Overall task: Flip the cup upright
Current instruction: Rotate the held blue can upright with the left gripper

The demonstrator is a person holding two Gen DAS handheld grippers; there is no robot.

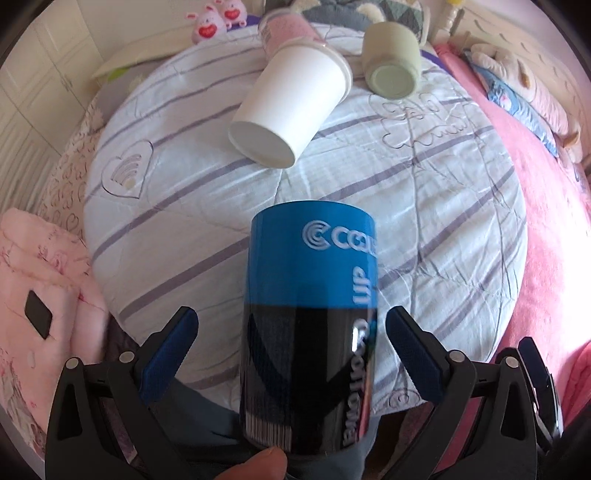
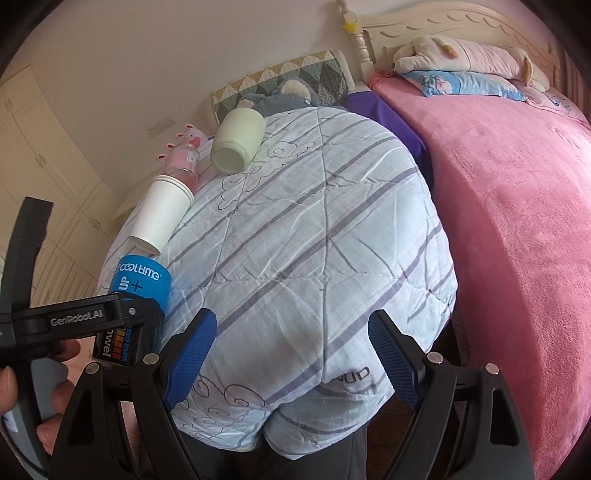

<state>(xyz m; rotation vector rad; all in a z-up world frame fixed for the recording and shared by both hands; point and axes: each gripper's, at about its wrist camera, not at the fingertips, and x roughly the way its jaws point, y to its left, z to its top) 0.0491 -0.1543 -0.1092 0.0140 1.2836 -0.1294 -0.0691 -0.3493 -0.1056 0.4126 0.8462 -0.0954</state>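
- left gripper (image 1: pixel 291 354): fingers spread wide either side of the blue-and-black cup (image 1: pixel 310 314), pads apart from its wall, no pinch; cup seems upright on the striped quilt (image 2: pixel 314 240), though whether its base rests there is hidden.
- white paper cup (image 1: pixel 284 110): behind the blue-and-black cup, on its side, likely next to flip.
- pink glass jar (image 1: pixel 284 29): beyond it, tipped over.
- green cup (image 1: pixel 391 66): right of the paper cup, also lying down.
- right gripper (image 2: pixel 291 354): right of the blue-and-black cup, spread, holding nothing, over bare quilt.
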